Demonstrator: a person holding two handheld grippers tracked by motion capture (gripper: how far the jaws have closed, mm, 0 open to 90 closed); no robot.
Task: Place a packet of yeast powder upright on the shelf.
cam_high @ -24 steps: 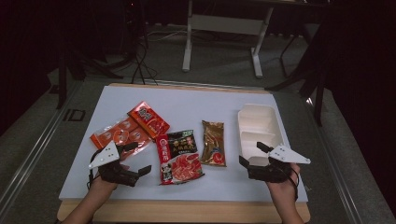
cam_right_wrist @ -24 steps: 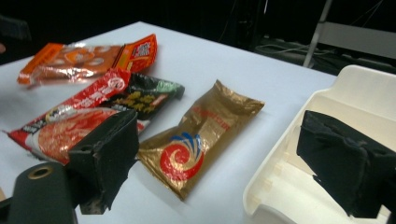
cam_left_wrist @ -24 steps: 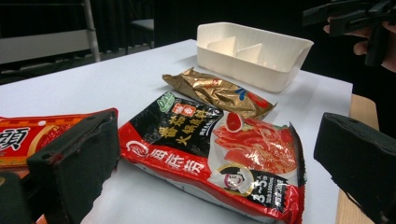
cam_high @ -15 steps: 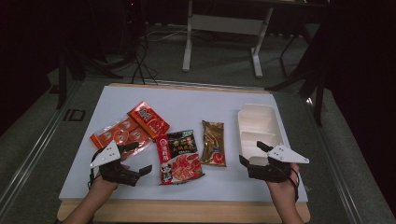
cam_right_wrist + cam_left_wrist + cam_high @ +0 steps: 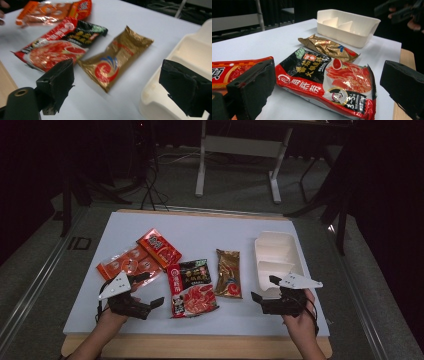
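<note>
Both tongs, left [image 5: 152, 291] and right [image 5: 264, 289], are gaping empty over the counter [image 5: 200, 232], flanking the red soup packet [image 5: 192, 287].

A wooden-edged table [image 5: 200, 346] with a pale white top carries two orange-red snack packets [image 5: 131, 264] and [image 5: 159, 247], a red-and-black noodle bag [image 5: 192, 287], a gold foil pouch [image 5: 228, 273] and a cream divided plastic tray [image 5: 295, 251].
</note>
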